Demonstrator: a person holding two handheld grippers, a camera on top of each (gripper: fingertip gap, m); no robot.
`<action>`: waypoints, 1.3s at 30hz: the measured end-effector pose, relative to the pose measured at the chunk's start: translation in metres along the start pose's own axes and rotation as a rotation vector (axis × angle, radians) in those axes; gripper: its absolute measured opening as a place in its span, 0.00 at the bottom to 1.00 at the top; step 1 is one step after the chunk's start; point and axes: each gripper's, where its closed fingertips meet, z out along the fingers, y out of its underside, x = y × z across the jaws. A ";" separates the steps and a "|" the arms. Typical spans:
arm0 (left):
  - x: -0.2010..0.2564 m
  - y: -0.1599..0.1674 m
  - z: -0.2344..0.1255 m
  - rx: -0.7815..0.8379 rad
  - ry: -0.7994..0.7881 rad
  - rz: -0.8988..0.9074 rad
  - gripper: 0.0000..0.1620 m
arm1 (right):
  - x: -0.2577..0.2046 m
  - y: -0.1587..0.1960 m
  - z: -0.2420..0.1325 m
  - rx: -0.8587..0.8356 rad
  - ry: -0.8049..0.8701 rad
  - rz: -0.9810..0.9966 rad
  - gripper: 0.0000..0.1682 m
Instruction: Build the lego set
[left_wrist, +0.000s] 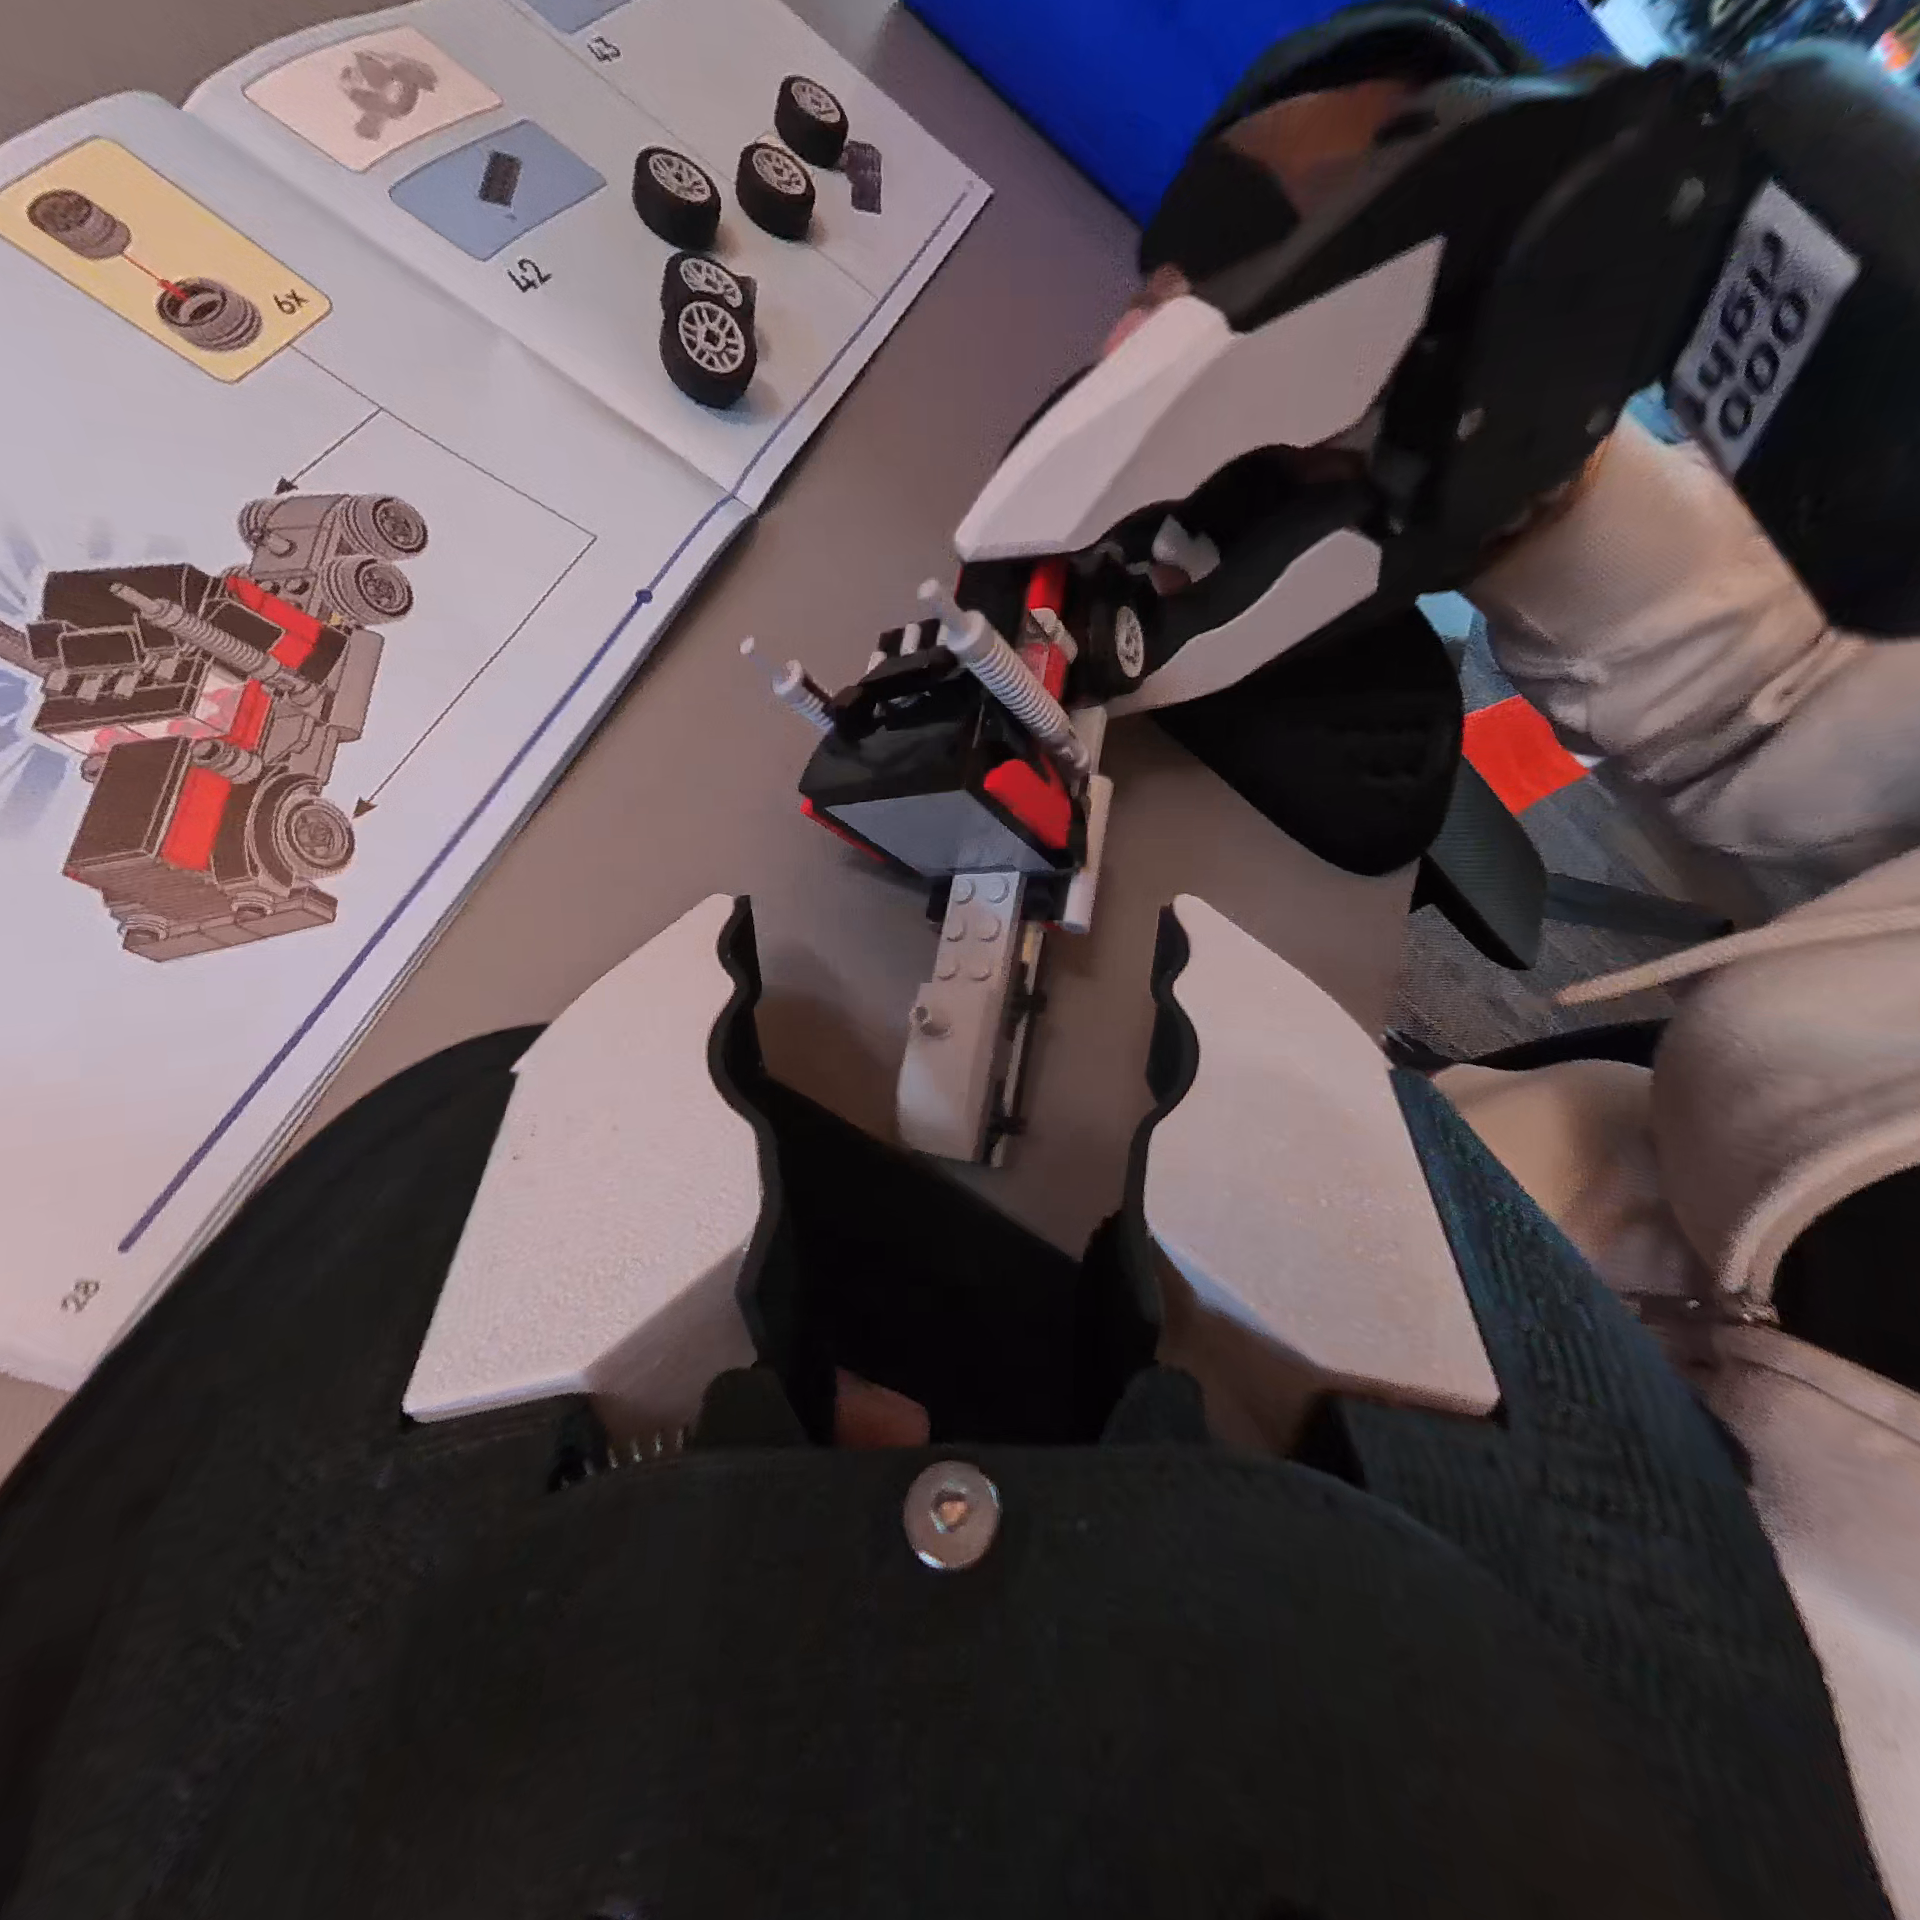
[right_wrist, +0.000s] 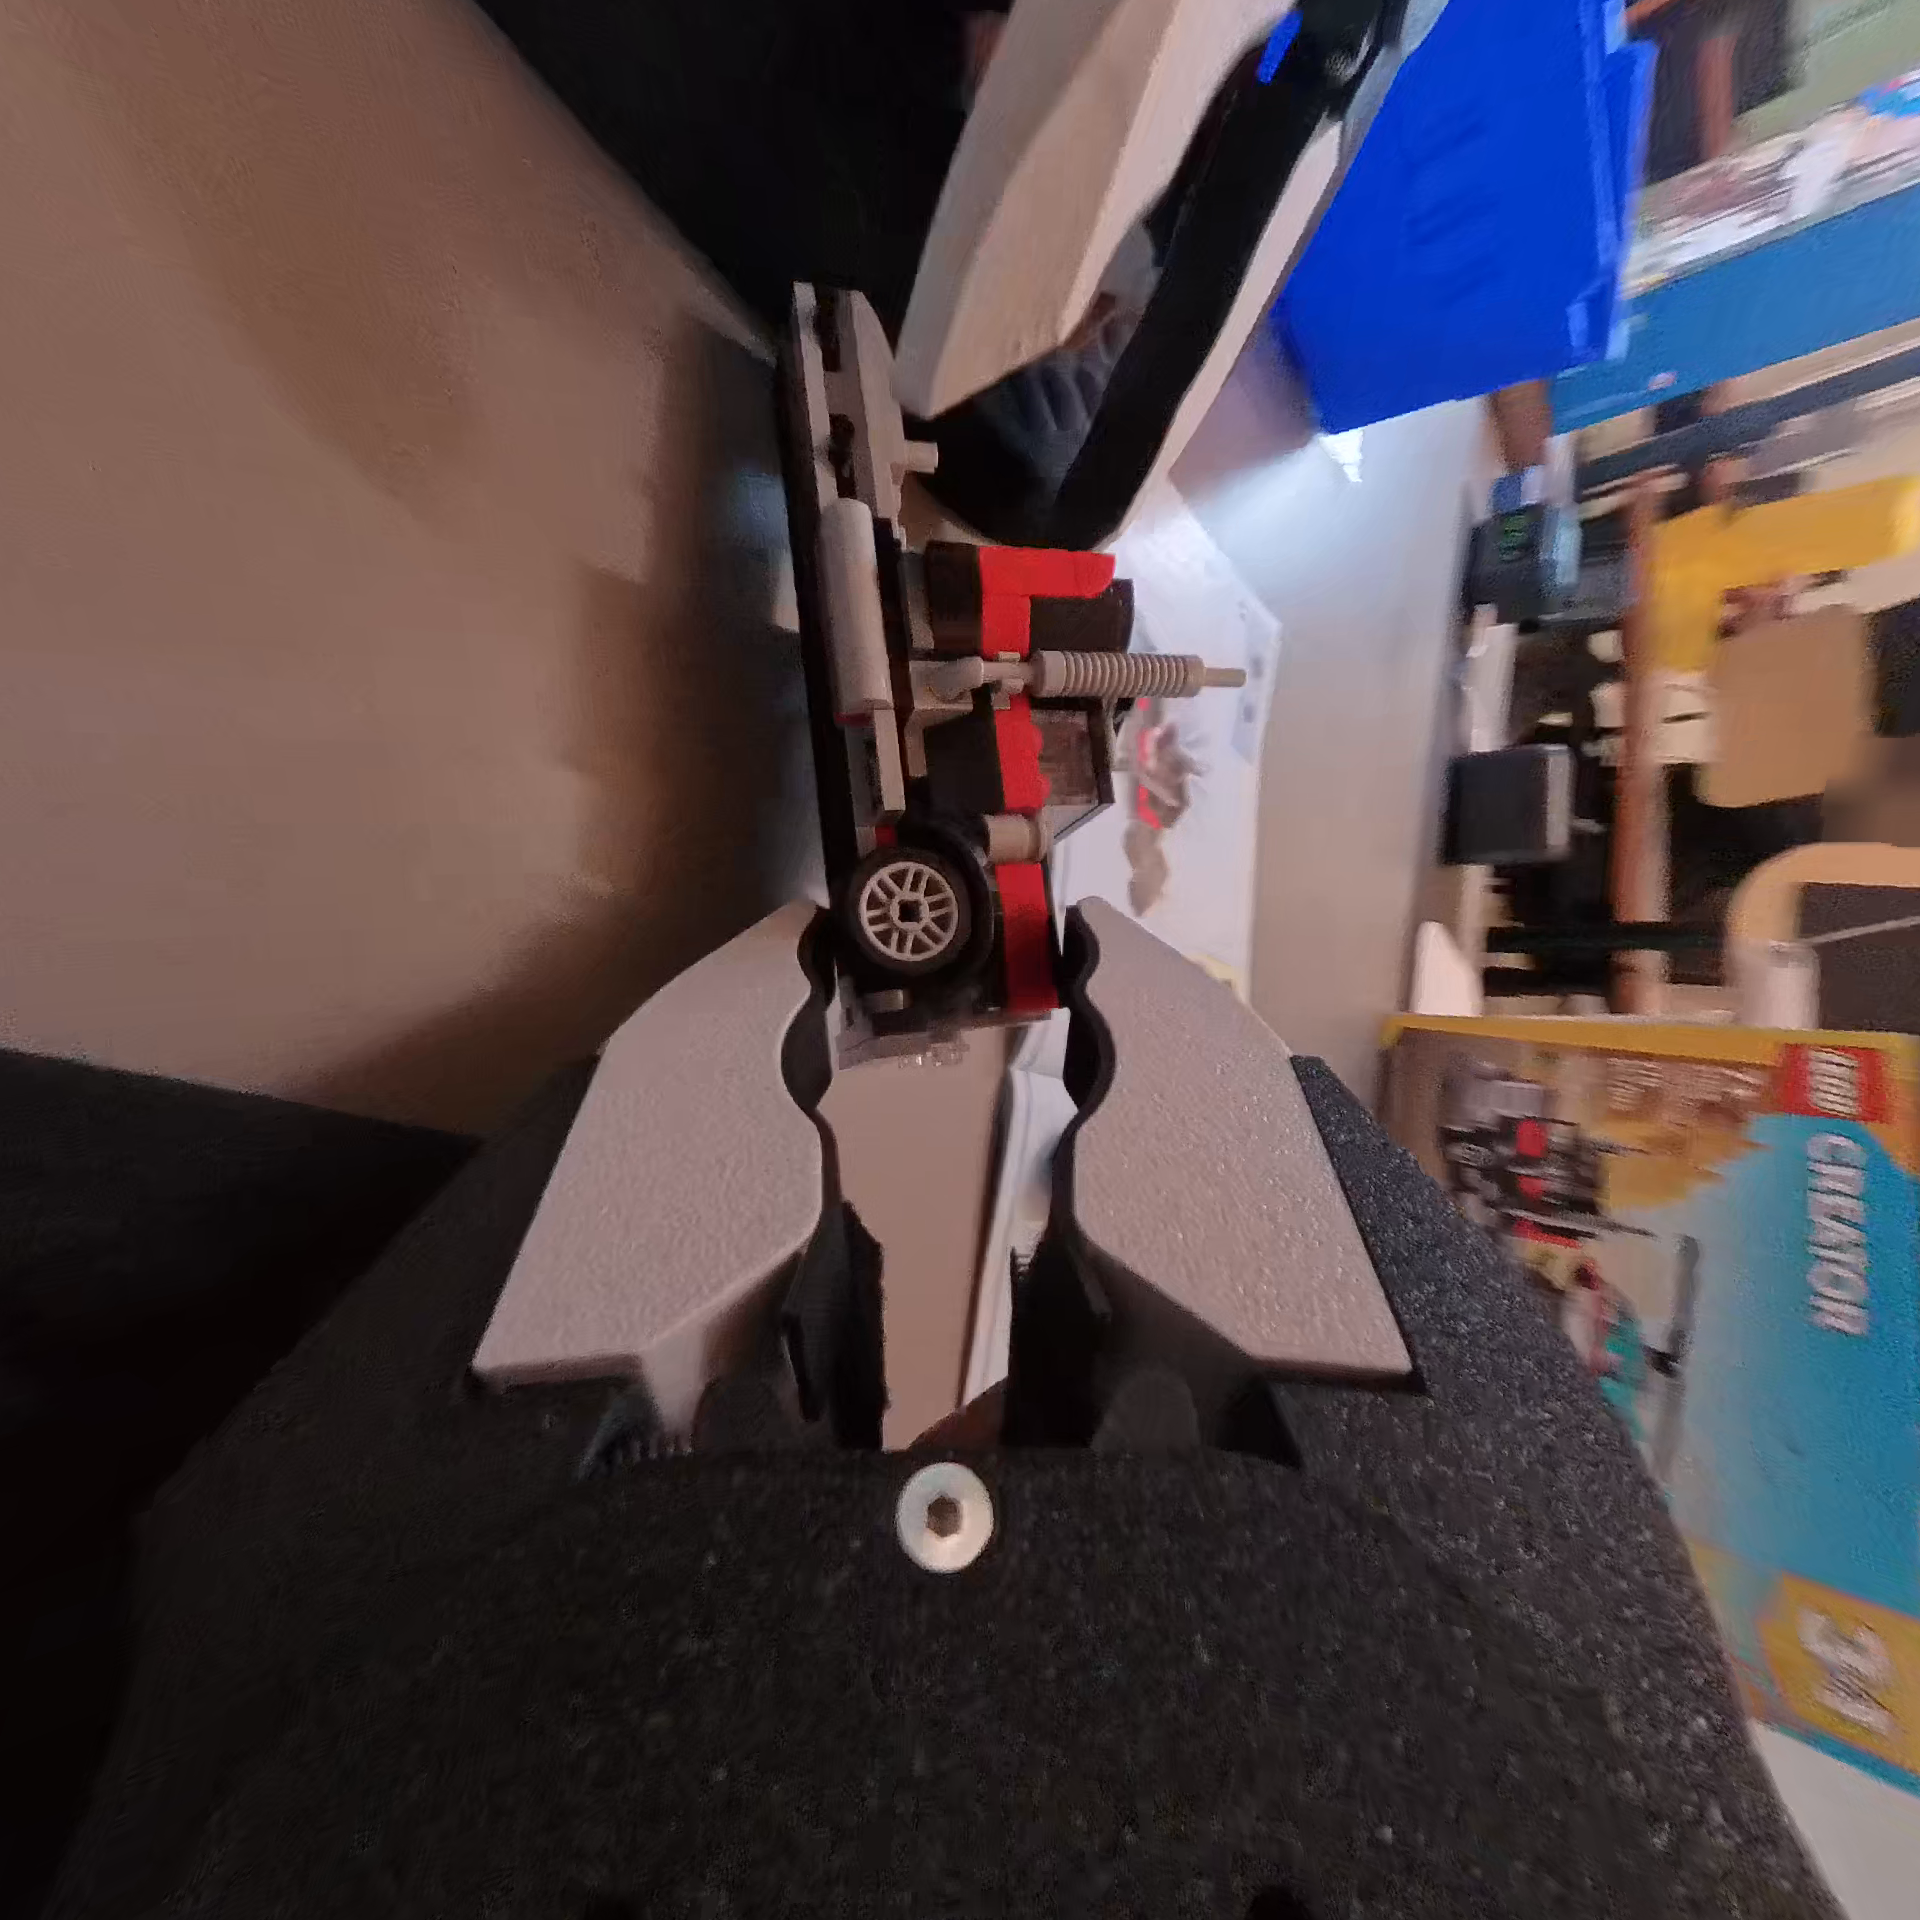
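The right tongs (right_wrist: 940, 977) are gripping the truck model (left_wrist: 966, 790) mid-frame on the surface (left_wrist: 665, 790); the left tongs (left_wrist: 956, 940) are hanging open. Wheel-fitting step: the loose wheels (left_wrist: 717, 249) upper left probably need fetching.

Instruction booklet (left_wrist: 343, 582) cut off at the left and top edges, truck model's (left_wrist: 966, 790) front end hidden between the right tongs (left_wrist: 1049, 613), far shelves and boxes (right_wrist: 1704, 665) smeared by blur, loose wheels' (left_wrist: 717, 218) undersides unseen
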 end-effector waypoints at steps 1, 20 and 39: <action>-0.001 -0.001 0.003 -0.003 -0.008 0.004 0.45 | 0.002 0.000 -0.001 -0.007 0.049 -0.030 0.25; 0.011 0.005 0.010 -0.113 -0.112 0.275 0.28 | -0.014 0.003 -0.045 0.228 -0.183 0.725 0.39; 0.003 0.029 0.007 -0.197 -0.146 0.363 0.14 | -0.019 0.015 -0.005 0.004 -0.400 0.532 0.27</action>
